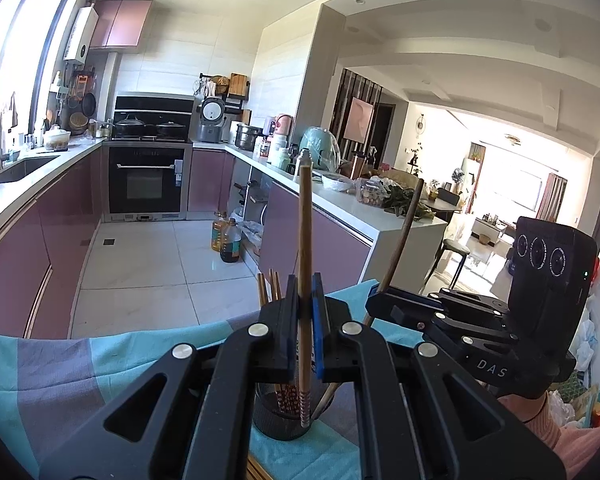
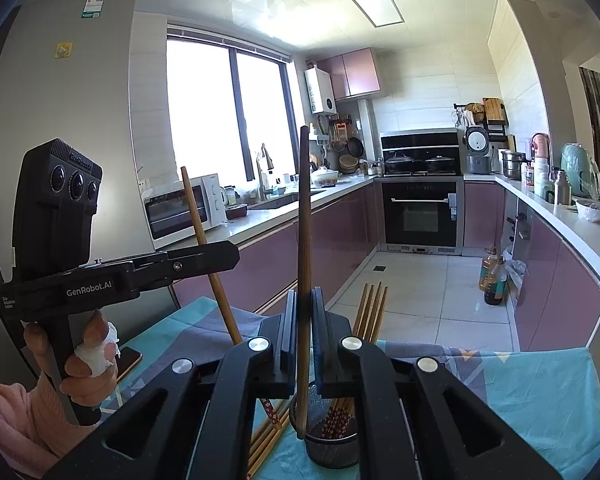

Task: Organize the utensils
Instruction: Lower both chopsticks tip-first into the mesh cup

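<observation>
My left gripper (image 1: 304, 292) is shut on a light wooden chopstick (image 1: 305, 220) that stands upright. Its red patterned tip hangs beside the black mesh holder (image 1: 276, 420), seemingly just outside the rim. My right gripper (image 2: 304, 308) is shut on a dark wooden spoon-like utensil (image 2: 304, 208), also upright, with its lower end inside the holder (image 2: 332, 444). Several chopsticks (image 2: 370, 312) stand in that holder. Each gripper shows in the other's view: the right one (image 1: 374, 300) with its utensil (image 1: 404, 232), the left one (image 2: 228, 254) with its chopstick (image 2: 198, 220).
The holder stands on a table with a teal and grey cloth (image 2: 500, 392). Several loose chopsticks (image 2: 268, 436) lie left of the holder, and a phone (image 2: 128, 360) lies near the person's left hand. Beyond the table edge are the kitchen floor and counters.
</observation>
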`<state>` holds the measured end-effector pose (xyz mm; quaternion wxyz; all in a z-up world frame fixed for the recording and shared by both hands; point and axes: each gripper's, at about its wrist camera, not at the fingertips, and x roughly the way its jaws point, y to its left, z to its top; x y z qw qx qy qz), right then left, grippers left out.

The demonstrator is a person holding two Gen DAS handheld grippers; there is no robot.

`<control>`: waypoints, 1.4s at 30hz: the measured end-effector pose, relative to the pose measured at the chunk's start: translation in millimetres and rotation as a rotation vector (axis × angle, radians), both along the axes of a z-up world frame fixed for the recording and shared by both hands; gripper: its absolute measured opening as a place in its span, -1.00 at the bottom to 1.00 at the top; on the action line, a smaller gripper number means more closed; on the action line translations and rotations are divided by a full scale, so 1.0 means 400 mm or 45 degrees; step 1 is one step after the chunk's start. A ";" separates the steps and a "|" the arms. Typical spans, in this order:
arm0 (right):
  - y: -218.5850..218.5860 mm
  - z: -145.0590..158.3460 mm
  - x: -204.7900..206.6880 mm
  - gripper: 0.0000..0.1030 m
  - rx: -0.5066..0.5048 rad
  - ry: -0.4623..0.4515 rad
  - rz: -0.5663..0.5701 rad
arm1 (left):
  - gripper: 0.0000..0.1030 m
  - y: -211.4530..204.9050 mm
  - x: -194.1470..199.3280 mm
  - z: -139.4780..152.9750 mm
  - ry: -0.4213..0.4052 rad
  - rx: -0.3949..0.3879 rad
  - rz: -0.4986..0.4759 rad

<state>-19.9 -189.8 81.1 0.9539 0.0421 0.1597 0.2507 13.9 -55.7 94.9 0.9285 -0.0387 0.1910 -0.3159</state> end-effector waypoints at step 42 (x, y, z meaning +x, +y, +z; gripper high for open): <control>0.035 -0.029 0.055 -0.89 -0.032 0.098 -0.072 | -0.87 -0.054 0.020 -0.010 0.037 0.110 0.054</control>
